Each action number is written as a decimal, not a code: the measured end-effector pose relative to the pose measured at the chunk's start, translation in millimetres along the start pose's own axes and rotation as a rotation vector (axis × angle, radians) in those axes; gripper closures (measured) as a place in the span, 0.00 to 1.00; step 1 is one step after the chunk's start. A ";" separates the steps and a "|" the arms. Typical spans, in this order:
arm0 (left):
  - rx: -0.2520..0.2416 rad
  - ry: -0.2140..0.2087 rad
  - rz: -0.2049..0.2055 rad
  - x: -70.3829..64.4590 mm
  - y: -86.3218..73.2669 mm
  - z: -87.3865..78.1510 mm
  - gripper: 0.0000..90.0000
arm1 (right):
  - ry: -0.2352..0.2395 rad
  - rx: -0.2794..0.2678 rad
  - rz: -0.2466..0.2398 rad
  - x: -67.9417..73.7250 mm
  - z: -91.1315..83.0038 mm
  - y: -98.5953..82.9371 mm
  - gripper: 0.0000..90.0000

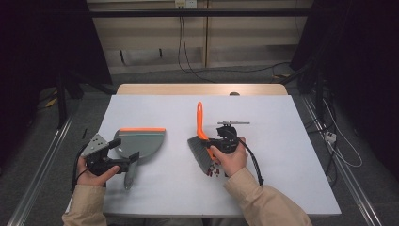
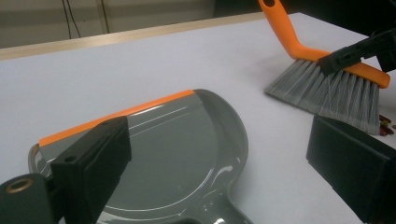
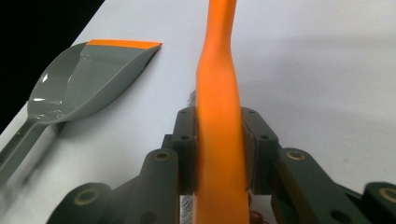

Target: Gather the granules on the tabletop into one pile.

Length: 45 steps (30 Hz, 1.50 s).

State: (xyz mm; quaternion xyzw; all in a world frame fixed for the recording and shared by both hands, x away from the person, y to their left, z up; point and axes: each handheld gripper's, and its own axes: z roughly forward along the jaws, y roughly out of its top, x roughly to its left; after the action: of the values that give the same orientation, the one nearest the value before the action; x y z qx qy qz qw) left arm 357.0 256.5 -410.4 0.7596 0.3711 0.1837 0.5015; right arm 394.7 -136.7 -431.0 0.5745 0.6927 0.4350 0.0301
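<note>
A grey dustpan (image 1: 147,141) (image 2: 177,140) (image 3: 88,79) with an orange lip lies flat at the table's left. My left gripper (image 1: 125,149) (image 2: 224,172) is open, its jaws standing wide to either side of the pan's rear, where the handle begins. An orange-handled brush (image 1: 200,117) (image 2: 327,88) (image 3: 219,70) with grey bristles sits right of centre, handle pointing away from the person. My right gripper (image 1: 210,143) (image 3: 219,135) is shut on its orange back. Small dark red bits (image 1: 214,173) (image 2: 385,125) lie on the white table (image 1: 155,108) by the bristles.
A wooden strip (image 1: 202,89) runs along the table's far edge. Cables (image 1: 339,141) trail on the floor to the right, and dark curtains hang at both sides. Bare tabletop stretches behind the pan and to the right of the brush.
</note>
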 end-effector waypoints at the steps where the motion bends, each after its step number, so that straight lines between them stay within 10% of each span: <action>1: 0.001 0.001 0.001 -0.2 0.1 0.1 0.07 | -0.003 0.000 -0.002 -0.3 -1.2 0.0 0.79; 16: 0.001 0.001 0.000 -0.7 0.3 1.6 0.07 | 0.083 -0.025 0.075 1.4 -2.1 4.2 0.79; 22: 0.005 0.002 0.001 -0.5 0.3 1.6 0.07 | 0.132 -0.068 0.016 7.7 -12.2 17.6 0.79; 32: 0.006 0.006 0.001 0.4 -0.1 2.5 0.07 | 0.056 -0.161 -0.394 -7.2 -21.0 44.9 0.79; 45: 0.004 0.006 -0.011 1.6 -1.1 2.9 0.07 | 0.033 -0.075 -0.928 -15.4 13.7 51.0 0.79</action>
State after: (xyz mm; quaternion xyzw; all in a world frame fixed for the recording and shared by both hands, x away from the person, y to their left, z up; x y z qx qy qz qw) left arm 359.5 256.1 -412.8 0.7581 0.3772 0.1822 0.4999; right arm 446.6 -143.6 -414.1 0.1951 0.8608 0.4093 0.2311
